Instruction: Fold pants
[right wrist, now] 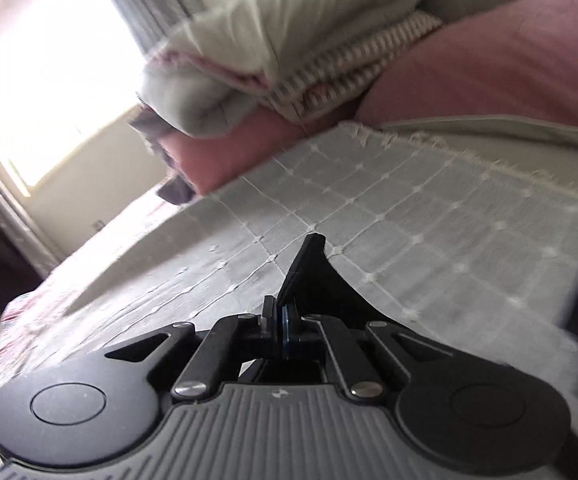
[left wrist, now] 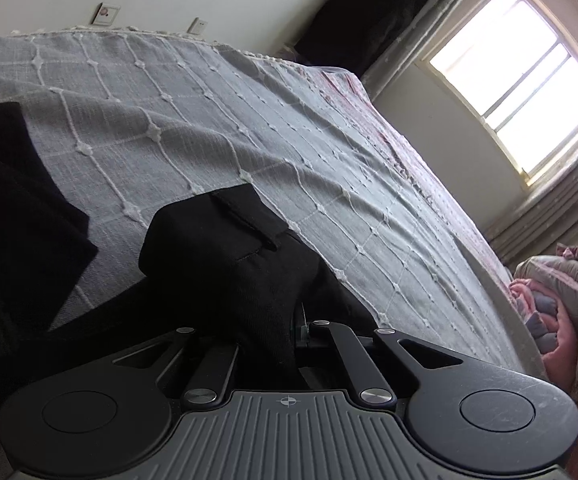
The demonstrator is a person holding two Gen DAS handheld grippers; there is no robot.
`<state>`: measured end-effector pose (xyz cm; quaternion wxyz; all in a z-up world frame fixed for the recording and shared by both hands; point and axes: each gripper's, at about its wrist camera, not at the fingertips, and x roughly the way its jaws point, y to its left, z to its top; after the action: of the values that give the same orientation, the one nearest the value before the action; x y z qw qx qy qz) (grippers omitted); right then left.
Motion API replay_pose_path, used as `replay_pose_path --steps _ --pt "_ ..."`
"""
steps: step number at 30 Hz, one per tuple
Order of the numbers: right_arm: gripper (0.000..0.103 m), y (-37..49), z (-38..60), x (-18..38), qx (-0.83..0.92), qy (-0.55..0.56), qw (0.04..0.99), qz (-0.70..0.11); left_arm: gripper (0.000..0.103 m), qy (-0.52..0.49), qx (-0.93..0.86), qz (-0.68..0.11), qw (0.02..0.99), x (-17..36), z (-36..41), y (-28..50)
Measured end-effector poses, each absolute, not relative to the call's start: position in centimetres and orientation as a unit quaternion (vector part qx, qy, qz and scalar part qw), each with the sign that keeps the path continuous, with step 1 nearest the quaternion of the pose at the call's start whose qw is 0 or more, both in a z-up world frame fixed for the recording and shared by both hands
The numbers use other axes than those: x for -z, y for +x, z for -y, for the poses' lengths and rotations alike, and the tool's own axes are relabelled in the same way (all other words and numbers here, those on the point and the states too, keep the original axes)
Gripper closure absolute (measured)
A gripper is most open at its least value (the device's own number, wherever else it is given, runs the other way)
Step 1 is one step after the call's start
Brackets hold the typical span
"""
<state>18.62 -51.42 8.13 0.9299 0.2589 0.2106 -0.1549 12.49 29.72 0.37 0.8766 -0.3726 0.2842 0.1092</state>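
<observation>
Black pants [left wrist: 225, 256]: one portion lies loose on the bed at nine o'clock in the left wrist view; a second portion, with a stitched flap or belt loop showing, stands raised at centre, bunched into the left claw [left wrist: 297, 332]. Left claw: pressed together and pinching that raised fabric, likely so the edge can be carried across for a fold. Grey bedspread [left wrist: 249, 120]: white grid stitching, lightly wrinkled, serving as the folding surface. Window [left wrist: 529, 80]: two o'clock, bright, not involved. Piled bedding [left wrist: 561, 312]: four o'clock, beyond the edge of the bedspread, well apart from the pants. Right claw [right wrist: 280, 316]: jaws together, nipping a thin dark corner of cloth [right wrist: 309, 276] that rises toward twelve o'clock, judged a matching hold on the same garment; this view is blurred. Pink and cream bedding [right wrist: 449, 72]: one o'clock, stacked clear of the work.
</observation>
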Motion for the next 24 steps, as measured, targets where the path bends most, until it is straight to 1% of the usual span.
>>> replay_pose_path --steps 3,8,12,15,17,21,22,23,24 --pt "0.075 11.7 51.8 -7.9 0.152 0.279 0.925 -0.21 0.102 -0.394 -0.11 -0.28 0.869 -0.5 -30.9 11.5" --pt "0.075 4.7 52.5 -4.1 0.171 0.3 0.909 -0.234 0.102 -0.396 -0.109 -0.287 0.865 -0.3 -31.6 9.6" --pt "0.075 2.7 52.8 -0.8 0.204 0.294 0.893 -0.274 0.102 -0.356 -0.115 -0.309 0.874 0.2 -31.1 8.2" --pt "0.075 2.0 53.9 0.8 0.216 0.32 0.879 -0.282 0.102 -0.359 -0.11 -0.321 0.87 0.8 -31.2 7.0" --pt "0.075 1.1 53.9 0.6 0.218 0.32 0.88 -0.275 0.102 -0.355 -0.103 -0.322 0.872 1.0 -31.2 6.3" --pt "0.075 0.6 53.4 -1.4 0.213 0.299 0.893 -0.262 0.1 -0.337 -0.108 -0.33 0.875 1.3 -30.9 5.7" --pt "0.075 0.6 53.4 -1.6 0.215 0.293 0.894 -0.263 0.098 -0.328 -0.108 -0.334 0.877 1.4 -30.7 5.7" --pt "0.075 0.6 53.4 -1.8 0.22 0.285 0.894 -0.266 0.092 -0.31 -0.108 -0.341 0.881 1.4 -30.3 5.9" --pt "0.075 0.8 53.5 -1.7 0.228 0.273 0.894 -0.272 0.09 -0.292 -0.113 -0.348 0.884 1.5 -29.8 6.0"
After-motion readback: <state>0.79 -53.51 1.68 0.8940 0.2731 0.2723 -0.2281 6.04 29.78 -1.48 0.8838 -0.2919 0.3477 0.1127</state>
